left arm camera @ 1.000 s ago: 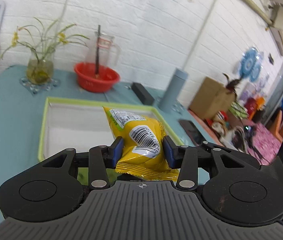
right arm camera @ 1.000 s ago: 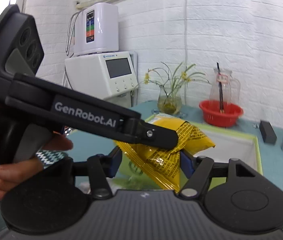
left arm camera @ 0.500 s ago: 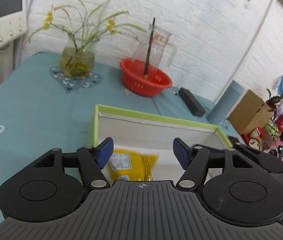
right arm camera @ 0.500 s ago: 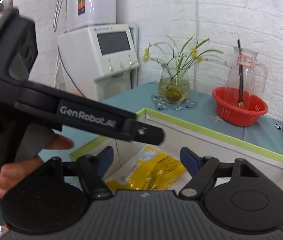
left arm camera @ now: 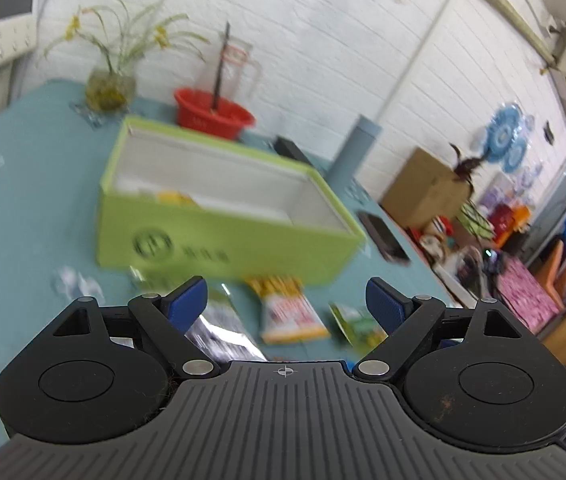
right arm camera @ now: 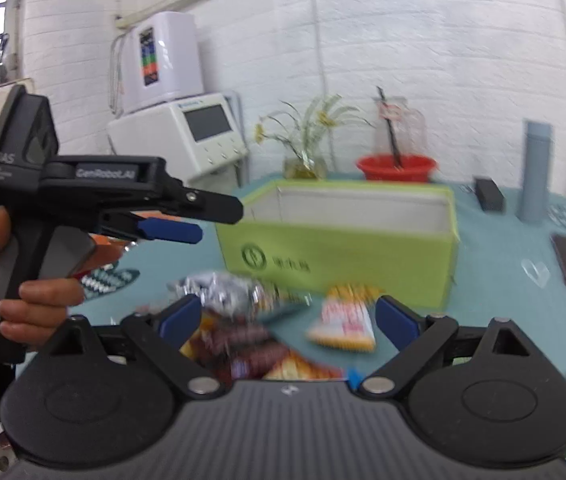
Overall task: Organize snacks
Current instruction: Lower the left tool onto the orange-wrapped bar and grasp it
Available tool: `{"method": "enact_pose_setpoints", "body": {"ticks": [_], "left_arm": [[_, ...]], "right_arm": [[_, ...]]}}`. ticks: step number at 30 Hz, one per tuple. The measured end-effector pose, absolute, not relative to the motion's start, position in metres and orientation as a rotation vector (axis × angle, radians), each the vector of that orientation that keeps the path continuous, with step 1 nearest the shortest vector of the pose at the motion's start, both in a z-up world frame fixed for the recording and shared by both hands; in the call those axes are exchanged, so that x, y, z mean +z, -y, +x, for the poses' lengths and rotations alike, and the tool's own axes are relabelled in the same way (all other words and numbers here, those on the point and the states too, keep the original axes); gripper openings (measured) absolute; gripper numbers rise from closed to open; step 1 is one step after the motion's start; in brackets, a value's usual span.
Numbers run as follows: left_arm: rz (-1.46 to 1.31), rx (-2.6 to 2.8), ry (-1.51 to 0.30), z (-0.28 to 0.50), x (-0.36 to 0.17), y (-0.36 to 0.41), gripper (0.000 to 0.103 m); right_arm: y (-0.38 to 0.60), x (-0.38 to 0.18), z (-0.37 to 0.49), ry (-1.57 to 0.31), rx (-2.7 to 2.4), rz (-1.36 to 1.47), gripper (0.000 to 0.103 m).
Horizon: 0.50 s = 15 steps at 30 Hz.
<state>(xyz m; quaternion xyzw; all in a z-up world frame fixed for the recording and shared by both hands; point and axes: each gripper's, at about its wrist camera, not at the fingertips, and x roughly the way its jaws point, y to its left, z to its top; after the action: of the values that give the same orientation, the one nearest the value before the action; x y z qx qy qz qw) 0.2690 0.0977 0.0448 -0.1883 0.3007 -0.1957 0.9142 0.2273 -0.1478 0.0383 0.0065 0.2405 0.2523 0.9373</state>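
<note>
Both grippers are sitting back from the box now; a second ago each was clamping a yellow packet above it, and we are now seeing a yellow packet (left arm camera: pixel 175 199) lying inside, at the left end of the box's floor.

We are looking across the teal table (left arm camera: pixel 23 216), largest item first. The green box (left arm camera: pixel 219 248) is standing open-topped near the table's middle, white inside. Behind it a red bowl (left arm camera: pixel 213 116) is holding a clear jug, with a vase of flowers (left arm camera: pixel 109 88) just to its left.

In front of the box, loose snacks are lying on the cloth: a silver packet (right arm camera: pixel 223 294), a brown packet (right arm camera: pixel 251 350), an orange-and-white packet (left arm camera: pixel 289 310) and a small green packet (left arm camera: pixel 357 322). Motion blur is softening all of them.

Our left gripper (left arm camera: pixel 285 302) is widening its jaws, nothing between the blue pads. Our right gripper (right arm camera: pixel 289 318) is likewise spreading, pads clear of the packets below. A hand (right arm camera: pixel 19 300) is gripping the left tool's handle in the right wrist view.
</note>
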Motion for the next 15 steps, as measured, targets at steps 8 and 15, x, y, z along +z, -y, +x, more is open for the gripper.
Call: {"method": "enact_pose_setpoints", "body": {"ticks": [8,15], "left_arm": [[-0.389,-0.502,-0.753,0.237,0.016,-0.039,0.069],[-0.340,-0.524,-0.774,0.250,0.021,-0.003,0.070]], "right_arm": [[0.192,-0.006,0.180,-0.610,0.416,0.129,0.094],[0.225,-0.001,0.194,-0.540,0.306,0.096,0.094]]}}
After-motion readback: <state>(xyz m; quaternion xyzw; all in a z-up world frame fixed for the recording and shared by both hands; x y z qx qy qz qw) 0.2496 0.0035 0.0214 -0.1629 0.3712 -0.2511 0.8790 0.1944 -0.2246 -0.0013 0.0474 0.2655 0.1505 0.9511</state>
